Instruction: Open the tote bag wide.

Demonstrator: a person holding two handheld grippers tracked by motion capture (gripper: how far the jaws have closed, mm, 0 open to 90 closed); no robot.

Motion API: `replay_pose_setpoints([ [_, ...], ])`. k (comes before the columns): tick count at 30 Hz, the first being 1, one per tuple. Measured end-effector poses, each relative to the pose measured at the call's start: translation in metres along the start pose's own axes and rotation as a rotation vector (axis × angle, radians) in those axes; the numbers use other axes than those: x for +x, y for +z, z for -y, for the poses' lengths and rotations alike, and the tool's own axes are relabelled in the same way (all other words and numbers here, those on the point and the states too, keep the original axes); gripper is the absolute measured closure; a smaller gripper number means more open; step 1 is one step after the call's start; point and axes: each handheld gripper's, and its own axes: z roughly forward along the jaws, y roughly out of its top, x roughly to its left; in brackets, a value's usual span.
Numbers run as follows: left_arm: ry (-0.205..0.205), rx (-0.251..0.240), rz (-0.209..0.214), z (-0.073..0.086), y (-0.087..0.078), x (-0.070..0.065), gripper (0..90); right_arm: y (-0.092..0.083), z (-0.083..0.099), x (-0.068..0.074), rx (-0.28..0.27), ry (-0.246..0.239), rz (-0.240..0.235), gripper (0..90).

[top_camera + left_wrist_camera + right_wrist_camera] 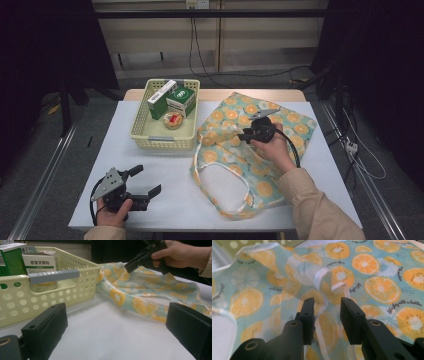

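Note:
A cloth bag [260, 150] printed with orange slices lies flat on the white table, right of centre. Its white strap [222, 172] loops toward the front. My right gripper [244, 135] hovers over the bag's left middle part and points left. In the right gripper view its jaws [327, 301] stand apart, with a raised fold of the white strap [329, 281] just beyond them and the strap running under the gap; the pads press on nothing. My left gripper [148, 180] rests at the table's front left, wide open and empty, aimed at the bag [140, 290].
A pale yellow perforated basket [145, 135] stands at the back left of the table. It holds green and white boxes [177, 97] and a small round tin [173, 120]. Its wall [15, 297] is close on the left in the left gripper view. Cables run along the floor behind the table.

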Motion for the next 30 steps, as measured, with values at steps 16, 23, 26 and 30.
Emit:
replay_pose_setpoints([
  [16, 0.0, 0.007, -0.004, 0.0, 0.001, 0.0, 3.8, -0.032, 0.029, 0.026, 0.019, -0.058, -0.048, 63.6],
  [23, 0.012, 0.012, -0.001, 0.0, 0.002, -0.001, 3.7, -0.047, 0.025, 0.036, -0.052, -0.066, -0.072, 63.3],
  [26, 0.006, 0.008, -0.002, 0.0, 0.002, -0.001, 3.8, -0.047, 0.025, 0.044, -0.039, -0.078, -0.102, 66.5],
  [30, 0.01, 0.009, 0.001, 0.0, 0.002, -0.001, 3.7, -0.04, 0.031, 0.049, 0.006, -0.089, -0.14, 66.5],
])
